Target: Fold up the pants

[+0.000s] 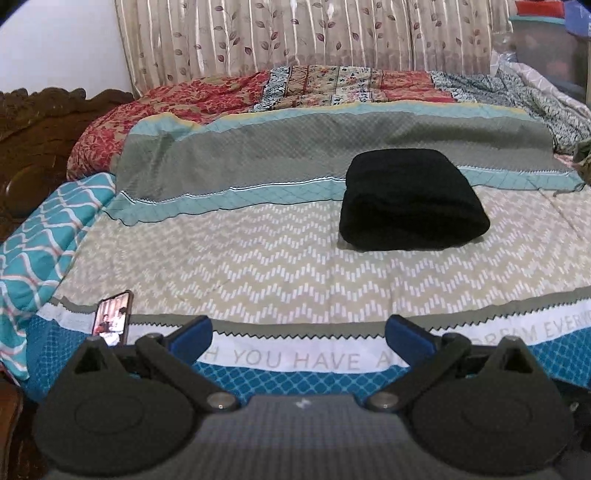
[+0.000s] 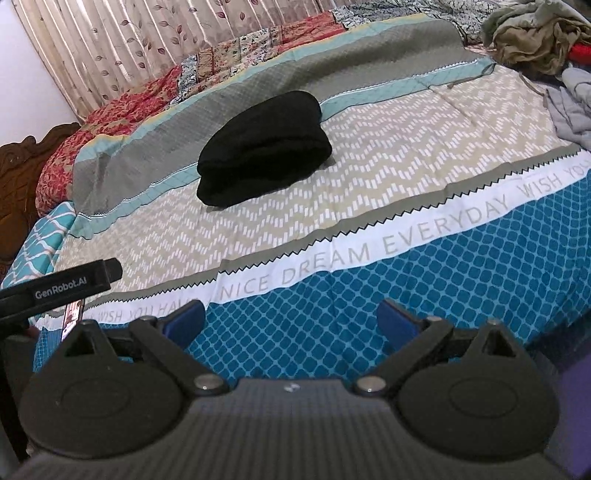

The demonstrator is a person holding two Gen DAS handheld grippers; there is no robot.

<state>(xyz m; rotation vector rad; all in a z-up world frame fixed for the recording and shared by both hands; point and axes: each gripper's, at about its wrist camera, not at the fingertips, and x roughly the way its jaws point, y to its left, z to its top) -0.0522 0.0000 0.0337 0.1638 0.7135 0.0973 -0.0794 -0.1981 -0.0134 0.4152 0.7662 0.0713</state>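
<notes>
Bed point(image 1: 280, 258) with patterned cover: black pants point(image 1: 412, 199) look folded, mid-bed. Left gripper point(image 1: 299, 332) and right gripper point(image 2: 291, 317) jaws wide apart, empty. You only check bundle squareness; press loose edges flat.

Folded pants point(image 1: 412, 199) solid black. Bedsheet point(image 1: 280, 266): beige with white zigzag dashes, grey and teal quilted bands, white strip with grey lettering, near edge blue lattice. Far quilt point(image 1: 221, 94) red floral patchwork. Curtain point(image 1: 295, 33) beige striped, maroon leaves. Left pillow point(image 1: 44, 229) teal, white lattice. Hand-held gripper fingers point(image 1: 192, 334) blue, black arms. Headboard point(image 1: 33, 125) dark brown.
</notes>
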